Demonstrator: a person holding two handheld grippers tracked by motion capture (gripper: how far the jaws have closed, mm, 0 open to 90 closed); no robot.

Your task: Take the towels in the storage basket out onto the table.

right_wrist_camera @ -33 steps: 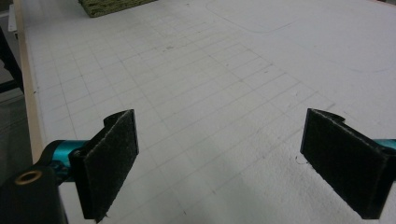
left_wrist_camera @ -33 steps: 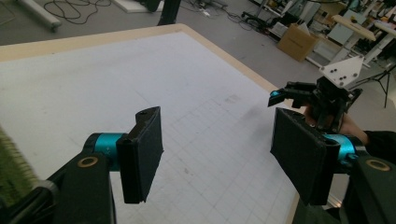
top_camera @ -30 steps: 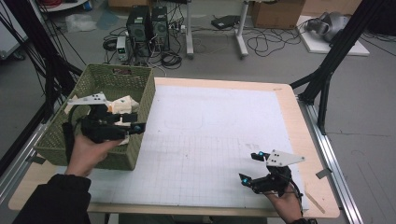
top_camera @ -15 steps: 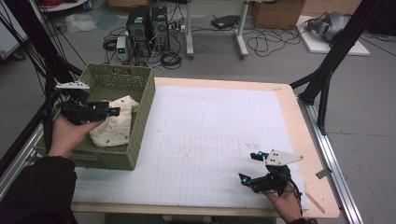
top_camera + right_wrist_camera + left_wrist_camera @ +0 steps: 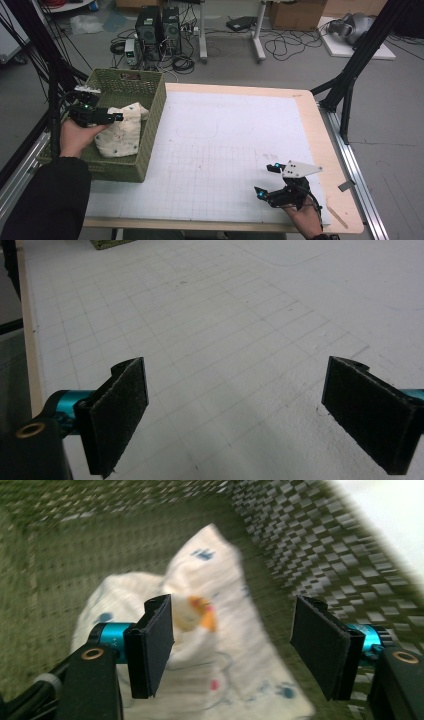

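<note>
Left gripper (image 5: pixel 111 118) over green basket (image 5: pixel 150 125) at table's left edge, jaws wide, nothing between. White printed cloth (image 5: pixel 120 131) bunched inside basket, just below jaws. Right gripper (image 5: pixel 266 181) low over white gridded mat (image 5: pixel 220 140), near front right corner, jaws wide, empty.

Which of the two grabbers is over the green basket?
The left gripper, held over the green basket and above the white printed cloth. The right gripper is over the white grid mat.
</note>
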